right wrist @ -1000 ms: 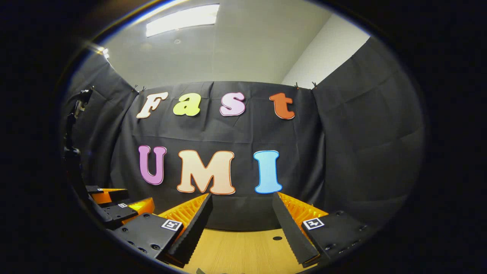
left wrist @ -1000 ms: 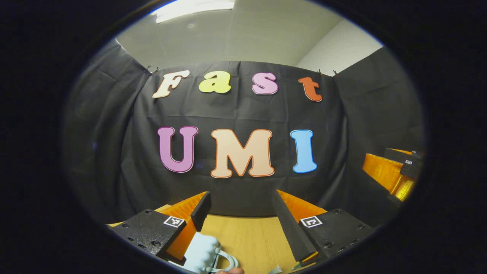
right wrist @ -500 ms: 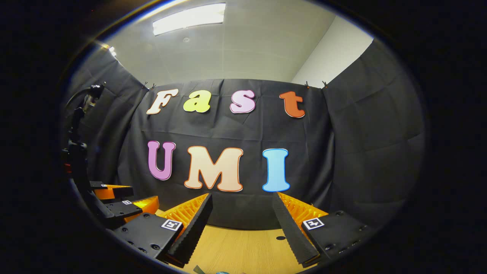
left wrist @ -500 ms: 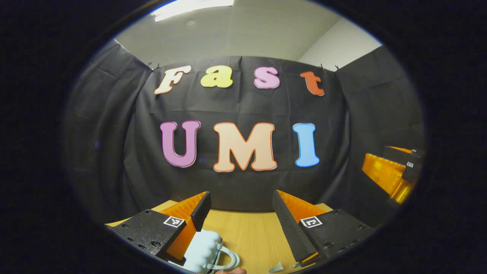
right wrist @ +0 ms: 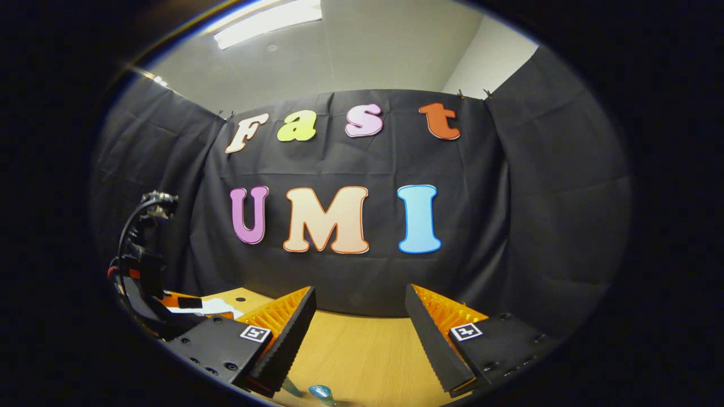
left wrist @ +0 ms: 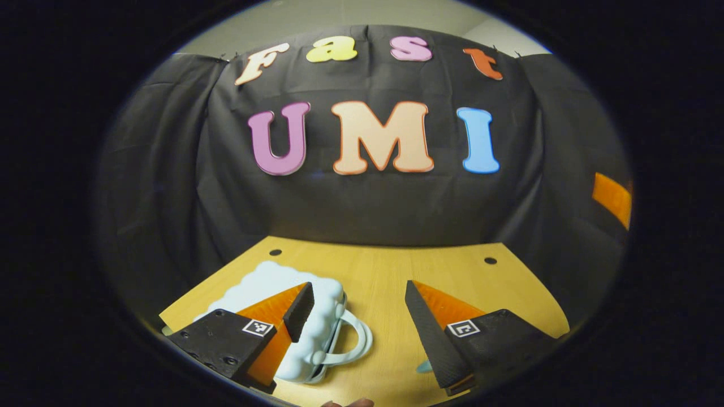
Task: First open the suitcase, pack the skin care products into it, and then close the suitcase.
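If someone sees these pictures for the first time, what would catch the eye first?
Probably the pale blue, bumpy-shelled small suitcase with a loop handle, lying closed on the light wooden table in the left gripper view, partly behind the left tool, which is open above it. In the right gripper view, the open right tool hovers over the bare tabletop.

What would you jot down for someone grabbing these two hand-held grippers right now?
Left gripper: open, holding nothing, above the table.
Right gripper: open, holding nothing.
Suitcase: pale blue, bumpy, lying shut on the table under the left gripper's near finger, handle toward the middle.
Skin care: a small bluish item sits at the bottom edge of the right gripper view; too little shows to identify it.
Done: nothing.
Left: open the suitcase, pack, close.
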Available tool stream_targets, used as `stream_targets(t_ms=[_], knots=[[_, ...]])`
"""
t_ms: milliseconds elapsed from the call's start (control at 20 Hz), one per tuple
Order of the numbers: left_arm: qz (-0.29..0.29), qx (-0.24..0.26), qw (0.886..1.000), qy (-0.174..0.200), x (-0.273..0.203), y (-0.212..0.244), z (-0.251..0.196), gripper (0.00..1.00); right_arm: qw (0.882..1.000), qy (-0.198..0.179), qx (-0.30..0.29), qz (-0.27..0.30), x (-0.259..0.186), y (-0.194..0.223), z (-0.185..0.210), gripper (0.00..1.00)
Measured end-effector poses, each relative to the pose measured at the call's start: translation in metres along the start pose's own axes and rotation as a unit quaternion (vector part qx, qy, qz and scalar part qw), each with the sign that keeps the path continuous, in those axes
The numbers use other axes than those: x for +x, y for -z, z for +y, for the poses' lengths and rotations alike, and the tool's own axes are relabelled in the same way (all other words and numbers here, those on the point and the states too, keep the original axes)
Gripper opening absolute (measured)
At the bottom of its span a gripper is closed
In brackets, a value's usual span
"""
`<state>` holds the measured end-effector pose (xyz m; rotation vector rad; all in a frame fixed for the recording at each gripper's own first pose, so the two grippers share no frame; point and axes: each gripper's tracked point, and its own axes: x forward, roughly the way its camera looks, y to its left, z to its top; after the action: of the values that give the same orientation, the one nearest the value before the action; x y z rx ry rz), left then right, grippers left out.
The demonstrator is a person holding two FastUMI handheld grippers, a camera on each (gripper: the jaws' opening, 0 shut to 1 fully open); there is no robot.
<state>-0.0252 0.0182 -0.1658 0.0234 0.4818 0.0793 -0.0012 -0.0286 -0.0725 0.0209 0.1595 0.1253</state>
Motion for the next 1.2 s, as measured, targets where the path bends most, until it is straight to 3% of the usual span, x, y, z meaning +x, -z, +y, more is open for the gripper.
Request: stream_targets(t_ms=[550, 1200], knots=[[0.168, 0.016, 0.985, 0.033, 0.065, 0.101, -0.005, 0.98, 0.997, 0.057, -0.012, 0.054, 0.01, 0.035, -0.002, 0.99], [0.309, -0.019, 0.95, 0.047, 0.079, 0.175, -0.015, 0.94, 0.995, 0.061, -0.027, 0.072, 0.019, 0.05, 0.003, 0.99]])
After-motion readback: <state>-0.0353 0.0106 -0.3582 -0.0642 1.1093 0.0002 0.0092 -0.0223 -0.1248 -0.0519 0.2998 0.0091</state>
